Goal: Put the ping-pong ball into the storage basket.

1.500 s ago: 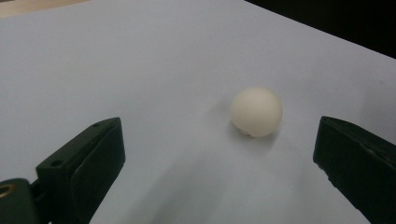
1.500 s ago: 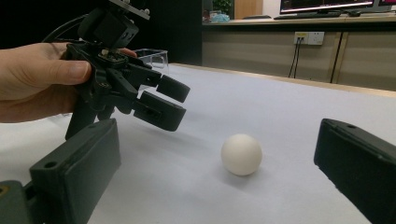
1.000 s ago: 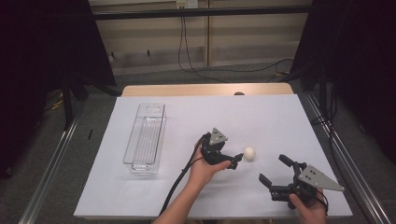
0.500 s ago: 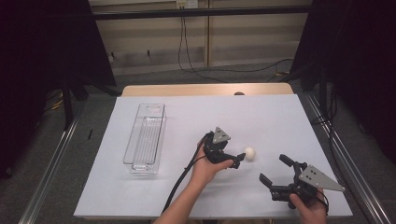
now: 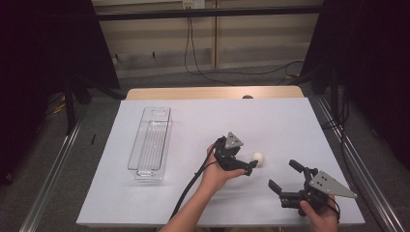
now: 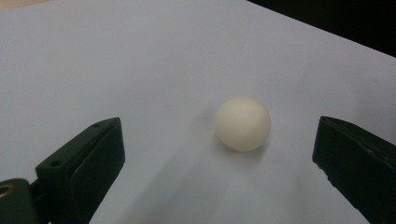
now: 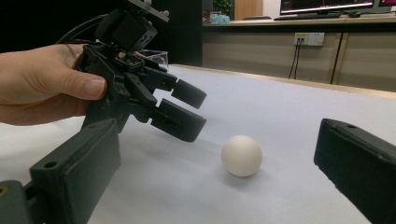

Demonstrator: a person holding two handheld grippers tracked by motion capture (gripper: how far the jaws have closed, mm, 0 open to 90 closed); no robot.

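1. The white tabletop (image 5: 193,193) spreads under both my grippers, and the ball rests on it.
2. A clear plastic bin (image 5: 150,143) lies well apart from my left gripper, off on its far left side, lengthwise on the tabletop.
3. My right gripper (image 5: 286,181) sits nearer me than the ball, jaws spread wide, holding nothing; the ball lies ahead of it, between its jaws' lines but well beyond the tips.
4. My left gripper (image 5: 252,166) is released, jaws wide apart, tips just beside the ball.
5. The white ball (image 6: 242,123) sits just ahead of my left gripper, between its jaws and closer to the right one, touching neither.
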